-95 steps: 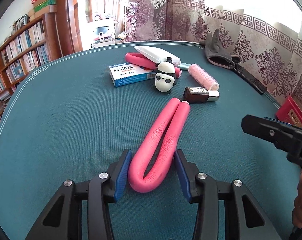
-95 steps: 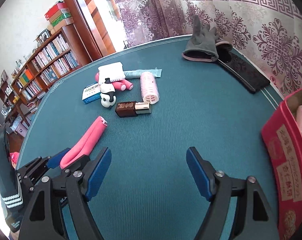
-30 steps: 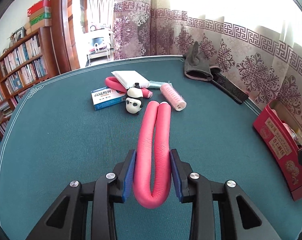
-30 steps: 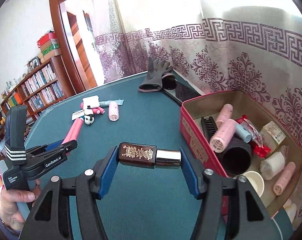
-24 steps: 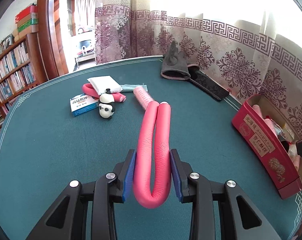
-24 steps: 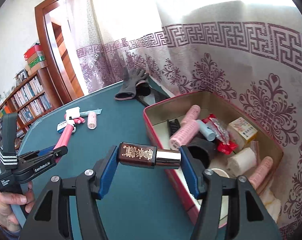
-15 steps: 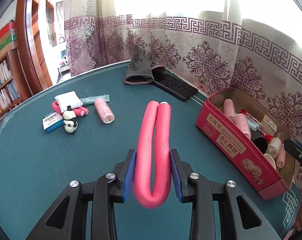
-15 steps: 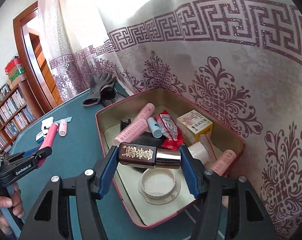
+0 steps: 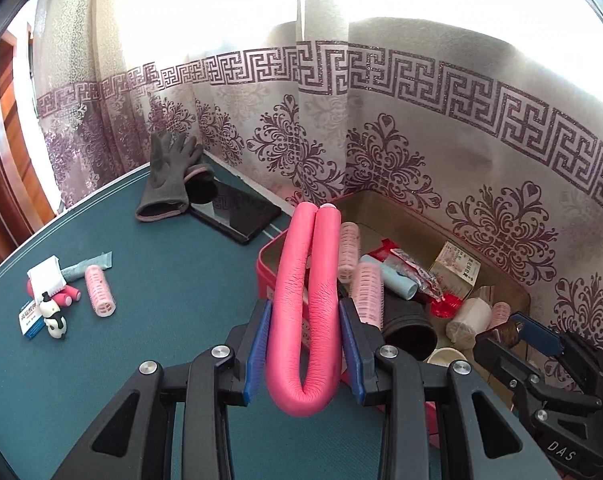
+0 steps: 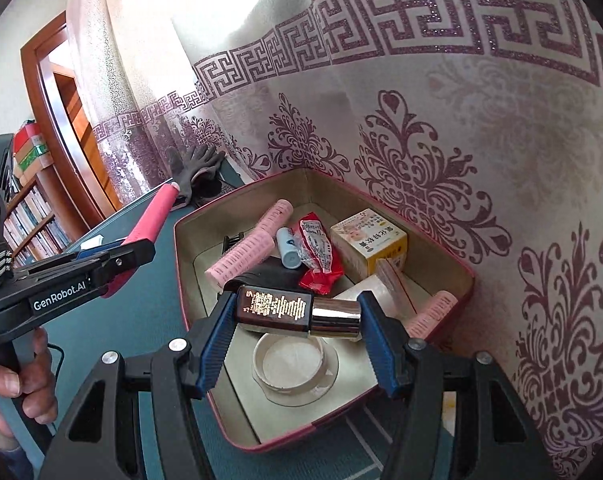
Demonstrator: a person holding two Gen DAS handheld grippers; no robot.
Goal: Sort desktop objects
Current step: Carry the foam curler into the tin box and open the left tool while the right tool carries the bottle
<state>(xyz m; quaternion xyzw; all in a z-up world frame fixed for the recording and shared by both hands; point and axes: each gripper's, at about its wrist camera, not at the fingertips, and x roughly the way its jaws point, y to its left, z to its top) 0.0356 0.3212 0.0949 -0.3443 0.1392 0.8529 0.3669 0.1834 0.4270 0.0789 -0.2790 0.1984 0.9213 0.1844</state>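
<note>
The small dark-brown bottle with gold print and a shiny metal cap (image 10: pixel 297 312) lies crosswise between the blue pads of your right gripper (image 10: pixel 297 330), pinched end to end and hanging over the near part of the open red tin box with a pale lining (image 10: pixel 467 276). Directly under it sit a round white lid (image 10: pixel 289 364) and a black item, with pink hair rollers (image 10: pixel 247 252), a red wrapper (image 10: pixel 319 256) and a yellow-and-white carton (image 10: pixel 369 240) farther in. I would lower the bottle toward the bare lining on the near side before spreading the pads, so that it does not drop on the lid and roll.

Your left gripper (image 9: pixel 304 350) is pressed together on the folded bright-pink foam rod (image 9: pixel 307 304), gripped near its bend, with both free ends pointing far over the box's left wall. Hold it back until the right tool is clear; the two are close. The rod is long, so laying it lengthwise along the box should fit best.

On the green tablecloth (image 9: pixel 161 280) to the left, another roller (image 9: pixel 100 290), a panda figure (image 9: pixel 55 322) and a grey glove (image 9: pixel 165 178) wait.
</note>
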